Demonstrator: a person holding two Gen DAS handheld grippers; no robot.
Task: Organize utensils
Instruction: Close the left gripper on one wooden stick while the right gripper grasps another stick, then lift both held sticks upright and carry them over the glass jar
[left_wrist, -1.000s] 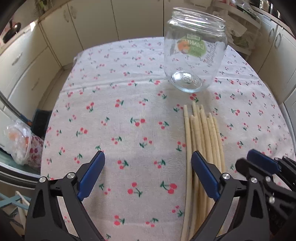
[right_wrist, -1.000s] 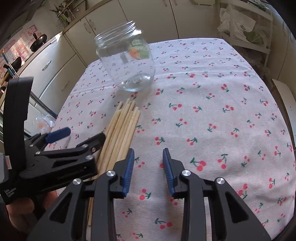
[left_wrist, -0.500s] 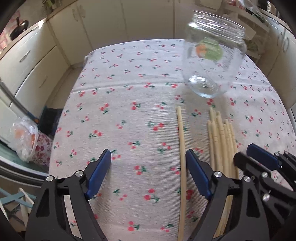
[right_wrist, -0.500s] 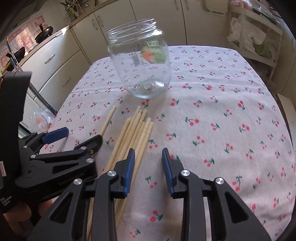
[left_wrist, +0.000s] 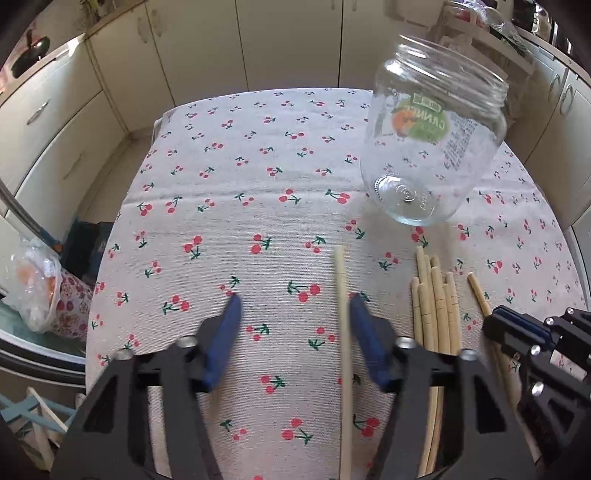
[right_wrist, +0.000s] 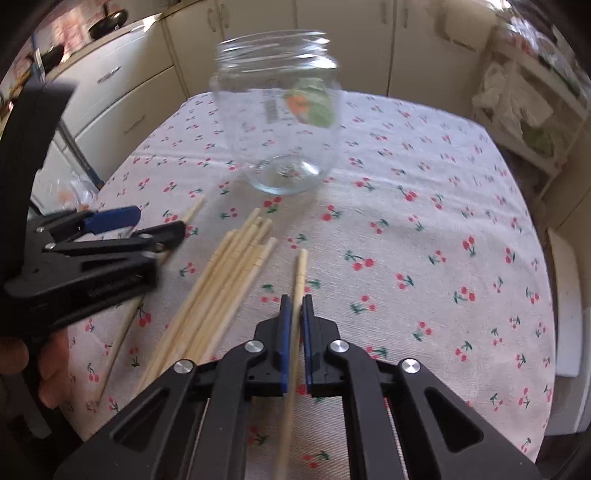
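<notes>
An empty glass jar with a green and orange label stands on the cherry-print tablecloth; it also shows in the right wrist view. A bundle of several wooden chopsticks lies in front of it, also in the right wrist view. My left gripper is open, with a single chopstick lying on the cloth between its fingers, close to the right one. My right gripper is shut on another chopstick, right of the bundle.
The cherry-print tablecloth covers the table. Cream kitchen cabinets stand behind and to the left. A plastic bag sits beyond the table's left edge. Shelves with bags stand at the right.
My right gripper has closed on one chopstick at the right of the bundle. My left gripper has shifted so the single chopstick lies between its fingers, and the gap has narrowed.
</notes>
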